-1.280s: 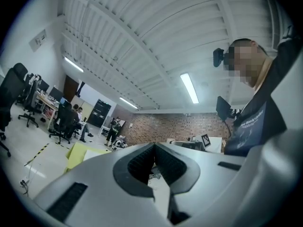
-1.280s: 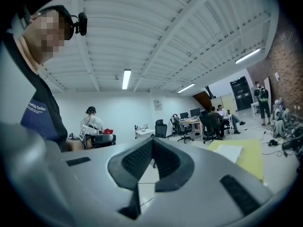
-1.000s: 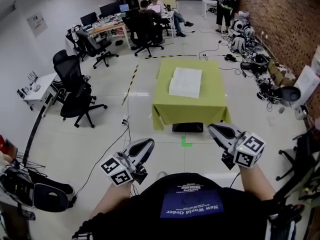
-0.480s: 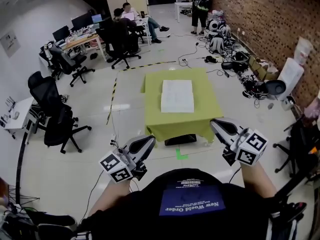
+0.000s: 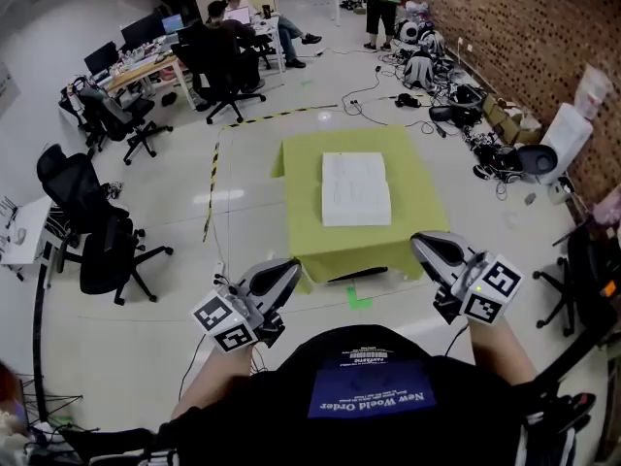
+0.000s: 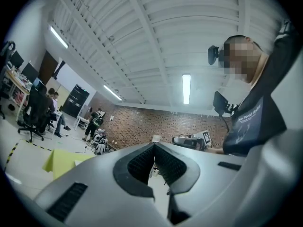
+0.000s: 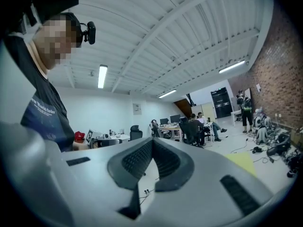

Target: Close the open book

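Nearest, the left gripper (image 5: 288, 272) and the right gripper (image 5: 421, 247) were held out in front of the person's chest. Each had its jaws pressed together with nothing between them. Both were well short of the bench (image 5: 303, 168), over bare floor (image 5: 146, 328), with a green mark (image 5: 359, 297) on the floor just ahead.

The bench, draped in a yellow-green cloth, carried the book (image 5: 355, 189) near its middle, well apart from both grippers. The book lay open and flat, showing white pages. The print was too small to read, and which way the spine ran could not be told. It looked fairly thick, so probably of moderate weight, with limp pages that would fan or crease if pinched singly. The better hold would likely be the outer edge of one half, cover and pages taken together, then swung over onto the other half.

Beyond stood office chairs (image 5: 97, 231), desks with seated people (image 5: 218, 42) and a brick wall (image 5: 524, 27).
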The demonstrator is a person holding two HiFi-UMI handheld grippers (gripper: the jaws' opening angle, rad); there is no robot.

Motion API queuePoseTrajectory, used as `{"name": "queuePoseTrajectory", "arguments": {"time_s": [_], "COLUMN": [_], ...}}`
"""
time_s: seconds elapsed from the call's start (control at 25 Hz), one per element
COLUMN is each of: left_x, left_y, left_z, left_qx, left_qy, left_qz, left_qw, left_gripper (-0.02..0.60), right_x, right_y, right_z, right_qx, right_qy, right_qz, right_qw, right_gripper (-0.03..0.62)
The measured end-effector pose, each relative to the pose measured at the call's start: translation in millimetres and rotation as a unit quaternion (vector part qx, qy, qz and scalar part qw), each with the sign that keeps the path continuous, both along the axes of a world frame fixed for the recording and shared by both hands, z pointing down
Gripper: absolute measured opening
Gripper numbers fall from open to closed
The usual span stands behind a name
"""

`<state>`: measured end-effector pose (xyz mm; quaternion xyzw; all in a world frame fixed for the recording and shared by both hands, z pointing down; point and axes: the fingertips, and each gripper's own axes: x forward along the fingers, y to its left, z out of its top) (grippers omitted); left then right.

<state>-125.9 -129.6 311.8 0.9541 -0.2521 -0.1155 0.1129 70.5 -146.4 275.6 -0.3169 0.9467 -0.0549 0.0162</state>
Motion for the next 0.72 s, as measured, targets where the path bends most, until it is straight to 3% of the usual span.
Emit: {"name": "queuePoseTrajectory", "arguments": {"time_s": [0.2,0.4,0.56,0.72], "left_x": [14.6,53.2,73.4,90.6], "left_y": [-44.5,-95.4,-126.6,-153.0], "left_z": [9.7,-6.1,-5.7,4.9], "left_qx": [-0.008,0.002,-0.019,-0.03], "left_qy": [-0.009,-0.011,0.004,-0.014], "left_qz": [-0.026,-0.057,-0.086,-0.101], "left_qw": [0.9996,0.9983,0.9961,0.9944], "left_gripper": [0.006,0.007,0.008,0.006], "right_x": [19.4,42.5,61.7,70.9], "right_y": [-50.5,-115.9,-163.3,-204.3], "right_z": [10.3,-9.3,-16.1,-12.2], "right_qx": [-0.007,0.014,0.019,0.012], "right_qy": [-0.014,-0.013,-0.015,-0.025], "right_qz": [-0.021,-0.074,-0.112,-0.136], "right_qw": [1.0,0.997,0.993,0.99], "right_gripper": [-0.014,-0.014,-0.014,-0.014]}}
